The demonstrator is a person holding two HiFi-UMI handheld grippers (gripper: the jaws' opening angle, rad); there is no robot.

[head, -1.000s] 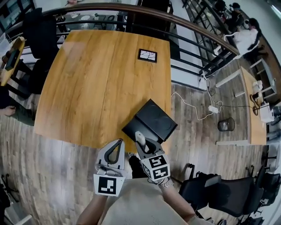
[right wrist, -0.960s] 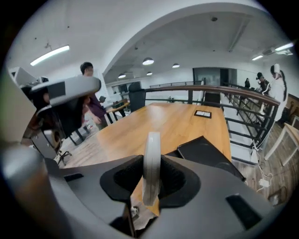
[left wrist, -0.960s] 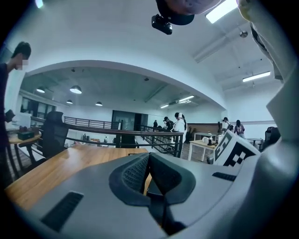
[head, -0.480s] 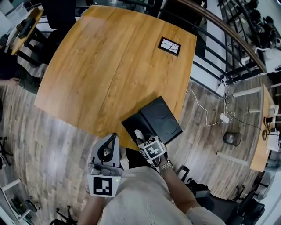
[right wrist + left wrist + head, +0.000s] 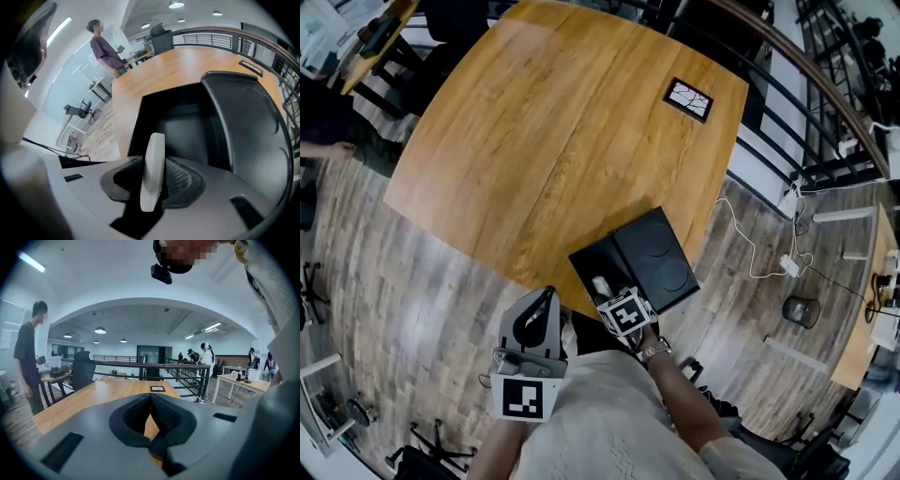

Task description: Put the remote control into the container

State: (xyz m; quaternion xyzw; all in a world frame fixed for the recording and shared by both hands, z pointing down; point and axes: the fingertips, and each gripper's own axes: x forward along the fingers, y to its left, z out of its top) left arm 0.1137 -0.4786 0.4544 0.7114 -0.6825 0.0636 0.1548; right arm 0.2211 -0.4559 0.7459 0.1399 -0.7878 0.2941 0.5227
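A slim white remote control (image 5: pixel 152 171) stands on edge between the pads of my right gripper (image 5: pixel 157 176), which is shut on it. In the head view this gripper (image 5: pixel 606 294) points steeply down over the open half of a black container (image 5: pixel 592 263) at the near edge of the wooden table (image 5: pixel 544 141). The remote control (image 5: pixel 600 282) hangs just above the container's hollow (image 5: pixel 187 124). Its lid (image 5: pixel 243 117) lies folded out to the right. My left gripper (image 5: pixel 548 294) is shut and empty, off the table near the person's body, jaws (image 5: pixel 150 397) aimed across the tabletop.
A small black-framed card (image 5: pixel 688 99) lies near the table's far right corner. A railing (image 5: pixel 140 366) runs behind the table. A person (image 5: pixel 107 49) stands by desks at the left. Cables (image 5: pixel 769 262) and a bin (image 5: pixel 796 309) sit on the floor at right.
My right gripper has dropped with the remote control and tipped down over the container's open half. The left gripper has sunk slightly.
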